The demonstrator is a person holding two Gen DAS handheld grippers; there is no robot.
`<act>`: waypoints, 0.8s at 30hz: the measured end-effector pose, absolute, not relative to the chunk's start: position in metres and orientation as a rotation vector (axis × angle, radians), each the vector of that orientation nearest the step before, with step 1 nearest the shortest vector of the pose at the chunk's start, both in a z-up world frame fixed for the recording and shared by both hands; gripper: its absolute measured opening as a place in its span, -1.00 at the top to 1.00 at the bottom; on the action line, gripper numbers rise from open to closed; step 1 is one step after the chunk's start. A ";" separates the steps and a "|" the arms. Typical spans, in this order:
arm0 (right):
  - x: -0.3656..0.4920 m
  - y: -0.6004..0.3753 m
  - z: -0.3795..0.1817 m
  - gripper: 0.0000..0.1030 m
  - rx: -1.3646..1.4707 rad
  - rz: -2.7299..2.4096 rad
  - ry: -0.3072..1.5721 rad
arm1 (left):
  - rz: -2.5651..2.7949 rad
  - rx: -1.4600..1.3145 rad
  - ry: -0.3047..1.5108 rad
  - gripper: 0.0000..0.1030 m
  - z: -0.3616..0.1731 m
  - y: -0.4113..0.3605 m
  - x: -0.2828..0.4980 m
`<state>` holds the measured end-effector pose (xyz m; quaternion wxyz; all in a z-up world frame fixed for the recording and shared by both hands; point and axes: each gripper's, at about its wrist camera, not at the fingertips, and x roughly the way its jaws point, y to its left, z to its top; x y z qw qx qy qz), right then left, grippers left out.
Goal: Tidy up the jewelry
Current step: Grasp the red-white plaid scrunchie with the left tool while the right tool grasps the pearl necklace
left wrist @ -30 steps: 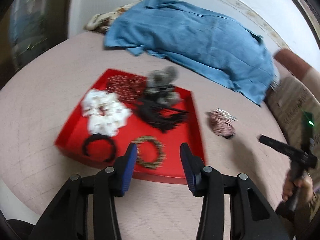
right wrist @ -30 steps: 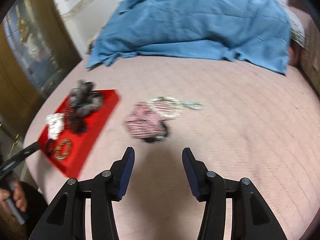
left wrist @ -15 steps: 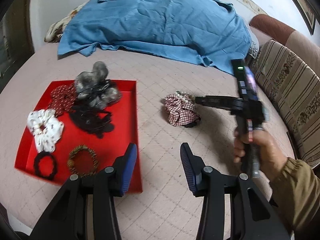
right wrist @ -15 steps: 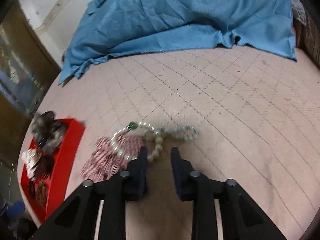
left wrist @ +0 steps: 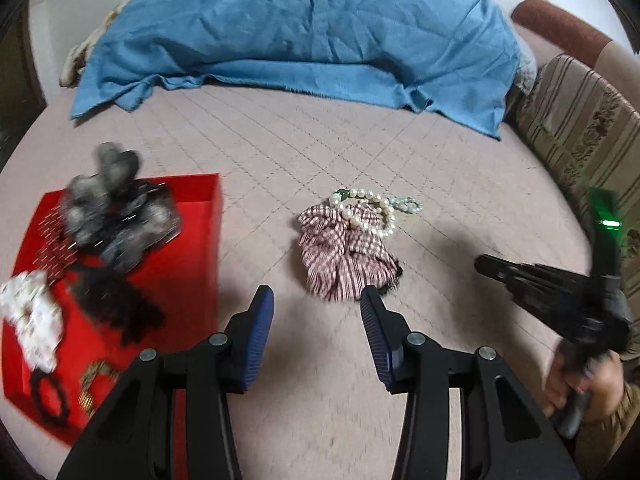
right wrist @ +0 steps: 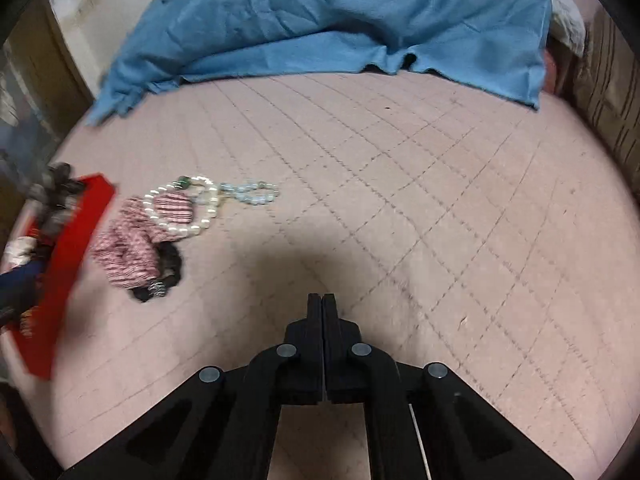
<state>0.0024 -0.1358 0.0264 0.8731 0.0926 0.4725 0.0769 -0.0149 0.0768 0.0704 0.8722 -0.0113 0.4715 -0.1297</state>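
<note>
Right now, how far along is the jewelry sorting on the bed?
Mostly done: several scrunchies and hair ties already lie in the red tray. In hand: nothing. The left claw is open above the plaid scrunchie, and the right claw is shut on nothing. Left on the bedspread: that scrunchie, a pearl strand draped over it and pale beads.

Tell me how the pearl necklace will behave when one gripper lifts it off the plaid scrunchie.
The pearl necklace lies in slack loops, so it will likely hang limp and swing. Its round, glossy beads may slip between the jaws. Part rests on the plaid scrunchie, which might snag and shift with it.
</note>
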 end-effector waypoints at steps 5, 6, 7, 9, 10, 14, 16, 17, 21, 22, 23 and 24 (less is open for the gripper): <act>0.009 -0.130 0.034 0.51 0.282 0.244 0.930 | -0.260 -0.050 1.065 0.15 0.042 0.066 0.025; 0.011 -0.128 0.034 0.49 0.283 0.252 0.926 | -0.266 -0.056 1.073 0.15 0.039 0.064 0.028; 0.013 -0.126 0.034 0.49 0.285 0.264 0.923 | -0.276 -0.055 1.084 0.16 0.033 0.058 0.034; 0.018 -0.124 0.035 0.49 0.295 0.293 0.909 | -0.288 -0.051 1.100 0.48 0.027 0.051 0.039; 0.021 -0.124 0.034 0.49 0.298 0.301 0.905 | -0.307 -0.078 1.106 0.79 0.027 0.049 0.039; 0.030 -0.126 0.025 0.49 0.335 0.328 0.916 | -0.340 -0.089 1.088 0.87 0.041 0.045 0.020; 0.029 -0.126 0.022 0.49 0.361 0.347 0.927 | -0.377 -0.137 1.083 0.87 0.052 0.053 0.002; 0.029 -0.126 0.021 0.49 0.367 0.358 0.928 | -0.396 -0.155 1.076 0.87 0.056 0.058 -0.009; 0.028 -0.117 0.020 0.49 0.351 0.381 0.933 | -0.426 -0.148 1.063 0.86 0.057 0.074 -0.050; 0.028 -0.113 0.018 0.49 0.342 0.385 0.940 | -0.419 -0.134 1.069 0.86 0.053 0.076 -0.057; 0.027 -0.109 0.016 0.49 0.328 0.381 0.946 | -0.411 -0.123 1.077 0.86 0.047 0.078 -0.061; 0.028 -0.106 0.014 0.49 0.309 0.371 0.950 | -0.410 -0.122 1.086 0.86 0.042 0.081 -0.062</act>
